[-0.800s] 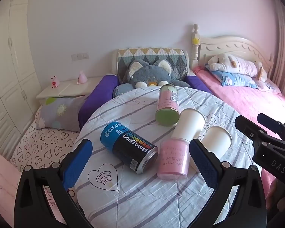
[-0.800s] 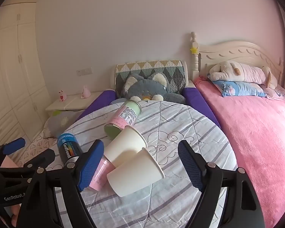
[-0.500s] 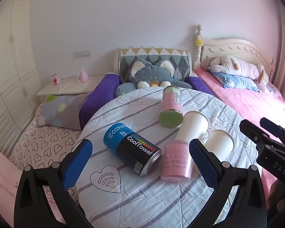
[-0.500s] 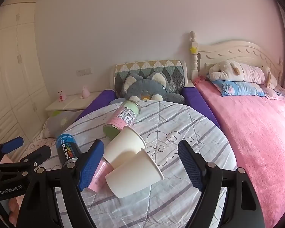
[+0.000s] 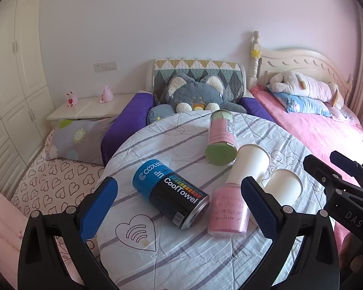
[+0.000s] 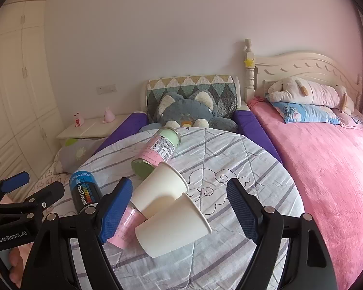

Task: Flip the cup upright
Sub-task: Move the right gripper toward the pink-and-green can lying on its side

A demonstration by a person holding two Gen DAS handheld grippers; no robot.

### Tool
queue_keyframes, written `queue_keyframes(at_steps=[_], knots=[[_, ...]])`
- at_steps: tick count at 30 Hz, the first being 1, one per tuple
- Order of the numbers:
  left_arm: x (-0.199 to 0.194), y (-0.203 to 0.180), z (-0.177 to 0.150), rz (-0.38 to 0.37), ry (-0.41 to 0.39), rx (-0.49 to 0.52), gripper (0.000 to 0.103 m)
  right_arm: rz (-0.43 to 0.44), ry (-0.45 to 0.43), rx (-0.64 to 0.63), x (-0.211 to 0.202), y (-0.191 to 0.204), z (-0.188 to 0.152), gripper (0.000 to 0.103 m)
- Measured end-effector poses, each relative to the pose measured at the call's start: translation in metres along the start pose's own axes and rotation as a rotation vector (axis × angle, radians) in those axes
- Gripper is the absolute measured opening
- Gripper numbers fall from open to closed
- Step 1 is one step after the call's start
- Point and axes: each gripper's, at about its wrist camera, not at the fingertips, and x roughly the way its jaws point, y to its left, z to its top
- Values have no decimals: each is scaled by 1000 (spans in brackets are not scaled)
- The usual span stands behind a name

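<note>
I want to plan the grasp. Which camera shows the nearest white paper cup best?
The right wrist view: the nearest white paper cup lies on its side, whole. In the left wrist view this cup is partly hidden behind a claw finger.

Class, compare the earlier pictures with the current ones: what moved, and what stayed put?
Only the cameras drifted slightly. Both the left gripper and the right gripper remain open and empty. The two paper cups and the cans lie tipped over as before.
</note>
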Motion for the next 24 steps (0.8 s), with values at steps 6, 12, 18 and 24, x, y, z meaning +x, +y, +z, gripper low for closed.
queue_keyframes(at_steps=[6, 12, 18, 24], knots=[[2, -1, -1, 0, 5, -1, 103, 4, 7, -9, 7, 3, 3, 82], [16, -2, 4, 1, 23, -6, 103, 7, 20, -11, 16, 5, 5, 82], [27, 0, 10, 2, 35, -7, 103, 10, 33, -16, 25, 8, 6, 82], [41, 4, 18, 2, 49, -9, 103, 19, 57, -10, 40, 9, 16, 82]])
